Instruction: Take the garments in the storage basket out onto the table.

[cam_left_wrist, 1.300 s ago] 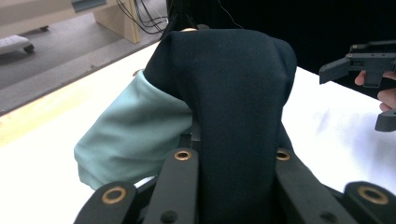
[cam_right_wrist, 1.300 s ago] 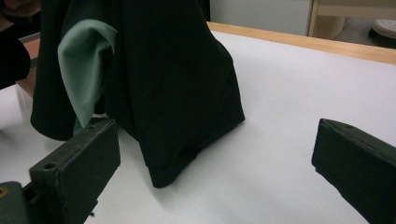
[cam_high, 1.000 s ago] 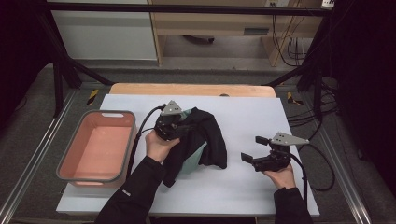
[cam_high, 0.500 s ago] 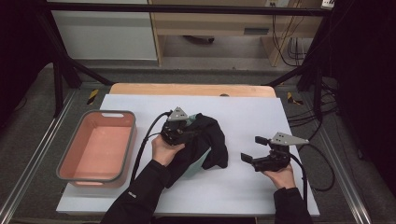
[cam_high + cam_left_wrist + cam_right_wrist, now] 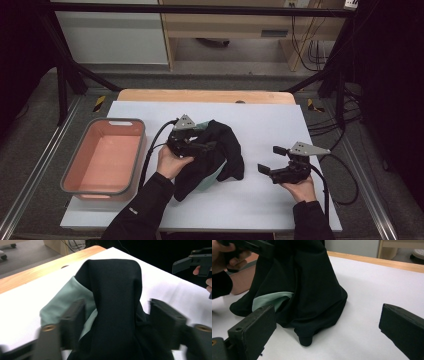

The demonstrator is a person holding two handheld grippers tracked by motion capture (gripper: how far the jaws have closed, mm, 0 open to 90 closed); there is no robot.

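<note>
A black garment (image 5: pixel 225 150) with a pale green lining (image 5: pixel 212 178) lies bunched mid-table. My left gripper (image 5: pixel 212 146) sits at its left side. Its jaws have just been opening. In the left gripper view a raised fold of the black garment (image 5: pixel 112 285) stands between the spread jaws of the left gripper (image 5: pixel 116 306), with a gap at each pad. My right gripper (image 5: pixel 270 159) rests open to the right, apart from the cloth. In the right gripper view the garment (image 5: pixel 307 285) stands ahead of my right gripper (image 5: pixel 327 315), with nothing between its jaws.
A salmon-pink basin (image 5: pixel 112 121) with a grey rim stands at the table's left. The white table sheet (image 5: pixel 280 125) is bare to the right of the cloth. Cables trail from both grippers, and a black frame surrounds the table.
The left jaws have gone from shut on the black cloth to spread apart around it. The cloth has settled slightly lower. The right hand has stayed put.
</note>
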